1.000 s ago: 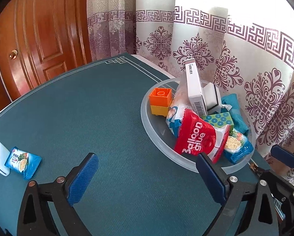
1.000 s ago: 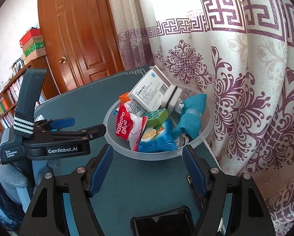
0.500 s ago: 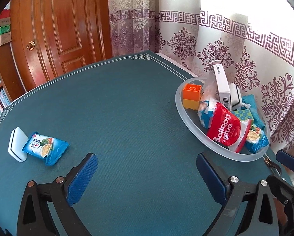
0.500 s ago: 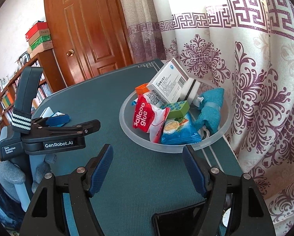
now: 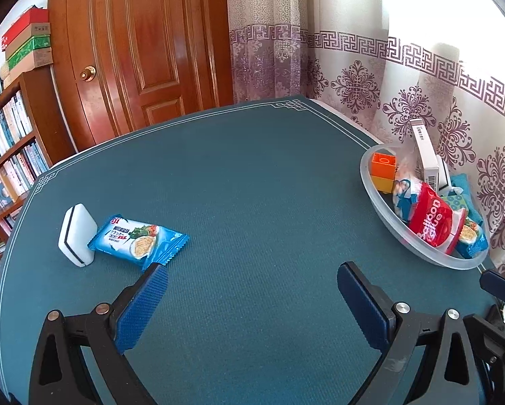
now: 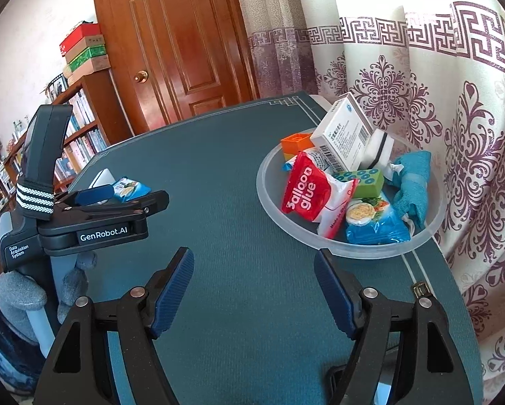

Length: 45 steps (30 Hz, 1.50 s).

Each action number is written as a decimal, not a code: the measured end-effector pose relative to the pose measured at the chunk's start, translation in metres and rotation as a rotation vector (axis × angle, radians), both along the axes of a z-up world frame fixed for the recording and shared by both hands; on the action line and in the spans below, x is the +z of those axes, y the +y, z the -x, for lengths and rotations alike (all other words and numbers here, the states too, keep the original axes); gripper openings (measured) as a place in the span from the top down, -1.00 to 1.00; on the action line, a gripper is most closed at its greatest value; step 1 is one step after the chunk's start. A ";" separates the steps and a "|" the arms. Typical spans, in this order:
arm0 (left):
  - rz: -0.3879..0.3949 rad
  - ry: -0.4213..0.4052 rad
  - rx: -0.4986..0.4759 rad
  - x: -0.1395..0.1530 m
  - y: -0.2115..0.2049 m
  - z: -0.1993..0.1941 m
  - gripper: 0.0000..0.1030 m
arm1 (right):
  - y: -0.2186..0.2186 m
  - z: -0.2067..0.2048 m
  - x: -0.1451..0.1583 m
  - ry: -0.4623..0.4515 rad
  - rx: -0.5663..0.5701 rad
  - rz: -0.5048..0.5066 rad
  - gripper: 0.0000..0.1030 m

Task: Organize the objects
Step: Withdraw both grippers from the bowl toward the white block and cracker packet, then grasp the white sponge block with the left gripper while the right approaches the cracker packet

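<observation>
- "Balloon glue" in white letters on the red packet [image 6: 305, 192] in the frosted bowl [image 6: 269, 199] at the right of the table; its white edge reads "Made in", the rest cut off.
- "GenRobot.AI" on a white-on-black label on the left gripper [image 6: 117, 199], at the left in the right wrist view.
- "Data Acquisition System" on that gripper's handle [image 6: 17, 252].
- The blue cracker packet [image 5: 138, 239] and the white box [image 6: 342, 133] carry print and a barcode, too small to read.

Cracker packet [image 5: 138, 242] lies just right of eraser [image 5: 77, 234]; bowl [image 5: 375, 199] far right.
</observation>
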<state>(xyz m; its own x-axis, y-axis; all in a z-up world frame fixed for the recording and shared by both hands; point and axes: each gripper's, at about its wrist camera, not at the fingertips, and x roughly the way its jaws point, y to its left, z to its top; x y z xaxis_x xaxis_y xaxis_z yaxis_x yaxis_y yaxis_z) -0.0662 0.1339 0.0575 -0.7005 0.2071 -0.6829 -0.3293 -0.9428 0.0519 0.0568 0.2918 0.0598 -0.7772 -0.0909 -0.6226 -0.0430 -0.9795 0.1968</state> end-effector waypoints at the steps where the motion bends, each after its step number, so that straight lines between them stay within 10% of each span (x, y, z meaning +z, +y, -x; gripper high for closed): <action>1: -0.001 -0.001 0.006 -0.001 -0.004 0.001 -0.99 | -0.003 0.002 -0.001 -0.007 0.005 0.004 -0.47; 34: -0.016 -0.024 0.383 -0.012 -0.152 0.075 -0.98 | -0.087 0.049 -0.029 -0.101 0.184 -0.024 -0.47; 45: -0.029 -0.067 0.363 -0.026 -0.156 0.103 -0.61 | -0.100 0.058 -0.032 -0.118 0.198 -0.039 -0.47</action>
<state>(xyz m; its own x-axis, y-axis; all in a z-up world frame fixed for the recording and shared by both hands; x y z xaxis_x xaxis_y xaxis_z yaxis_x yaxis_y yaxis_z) -0.1697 -0.0223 0.0312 -0.6857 -0.0262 -0.7274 0.0247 -0.9996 0.0127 -0.0013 0.1918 0.0279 -0.6686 -0.2086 -0.7138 0.1301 -0.9779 0.1639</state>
